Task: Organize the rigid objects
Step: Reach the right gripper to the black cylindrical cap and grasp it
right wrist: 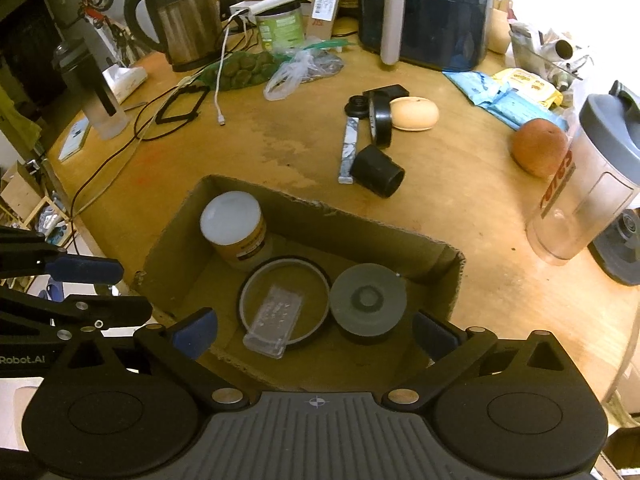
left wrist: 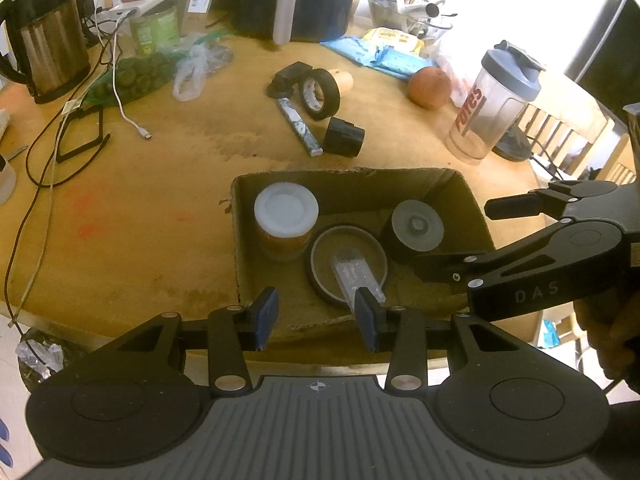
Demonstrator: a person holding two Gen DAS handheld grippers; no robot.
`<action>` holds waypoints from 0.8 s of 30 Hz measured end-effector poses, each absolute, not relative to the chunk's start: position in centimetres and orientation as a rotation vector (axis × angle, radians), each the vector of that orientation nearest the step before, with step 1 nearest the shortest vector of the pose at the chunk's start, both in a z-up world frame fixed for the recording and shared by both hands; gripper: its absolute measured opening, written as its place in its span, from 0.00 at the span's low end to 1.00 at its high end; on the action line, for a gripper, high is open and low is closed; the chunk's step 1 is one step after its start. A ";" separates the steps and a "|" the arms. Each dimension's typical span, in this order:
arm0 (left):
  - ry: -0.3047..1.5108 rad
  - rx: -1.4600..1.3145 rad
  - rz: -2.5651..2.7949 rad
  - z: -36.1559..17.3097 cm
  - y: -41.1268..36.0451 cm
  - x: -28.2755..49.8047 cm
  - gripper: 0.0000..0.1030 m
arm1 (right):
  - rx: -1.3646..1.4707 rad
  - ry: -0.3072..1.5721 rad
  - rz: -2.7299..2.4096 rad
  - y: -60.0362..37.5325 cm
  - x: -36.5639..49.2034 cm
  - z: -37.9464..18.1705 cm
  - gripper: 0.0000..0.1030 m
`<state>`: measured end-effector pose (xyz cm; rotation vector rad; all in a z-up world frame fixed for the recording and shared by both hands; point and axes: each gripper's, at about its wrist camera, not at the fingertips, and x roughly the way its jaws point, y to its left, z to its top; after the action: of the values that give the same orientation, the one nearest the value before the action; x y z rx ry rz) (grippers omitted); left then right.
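A: Where is the black cylinder (right wrist: 377, 171) found?
B: Right of centre, outside the box (right wrist: 224, 196). Rigid and light, judged; best gripped across its sides. The right gripper (right wrist: 314, 334) is held wide open, empty.

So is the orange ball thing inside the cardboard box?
No, the orange fruit sits out on the table, well beyond the cardboard box.

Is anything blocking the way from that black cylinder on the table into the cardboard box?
Nothing visible does. The black cylinder lies on bare wood just beyond the cardboard box, whose top is open. A marbled bar rests beside it, not between. Inside, a jar, ring and grey disc fill much of the floor.
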<state>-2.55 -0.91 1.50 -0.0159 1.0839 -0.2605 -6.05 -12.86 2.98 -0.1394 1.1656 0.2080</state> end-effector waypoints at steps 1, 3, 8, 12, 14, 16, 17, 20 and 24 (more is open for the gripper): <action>1.084 -0.015 -0.260 1.5 -0.9 -2.5 0.40 | -0.137 1.166 0.204 -13.0 -5.9 3.0 1.00; 1.083 -0.016 -0.260 1.5 -1.0 -2.4 0.40 | -0.135 1.166 0.197 -13.4 -5.7 3.0 1.00; 1.083 -0.016 -0.258 1.6 -1.1 -1.9 0.40 | -0.128 1.168 0.154 -14.4 -5.1 2.9 1.00; 1.086 -0.018 -0.257 1.6 -1.3 -1.1 0.40 | -0.107 1.170 0.125 -15.3 -4.5 2.8 1.00; 1.090 -0.019 -0.257 1.6 -1.4 -0.6 0.40 | -0.107 1.169 0.115 -15.6 -4.2 2.8 1.00; 1.093 -0.019 -0.257 1.4 -1.4 -0.4 0.40 | -0.112 1.169 0.111 -15.8 -3.9 2.6 1.00; 1.095 -0.018 -0.258 1.4 -1.4 -0.2 0.40 | -0.115 1.170 0.109 -15.9 -3.7 2.6 1.00; 1.099 -0.017 -0.258 1.2 -1.5 0.1 0.40 | -0.122 1.167 0.108 -16.2 -3.2 2.5 1.00; 1.101 -0.021 -0.256 1.1 -1.7 0.5 0.40 | -0.129 1.165 0.103 -16.6 -2.2 2.3 1.00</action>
<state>0.48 -1.68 1.10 -0.0208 1.1009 -0.2563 -2.23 -16.61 2.32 -0.1288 1.1648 0.1029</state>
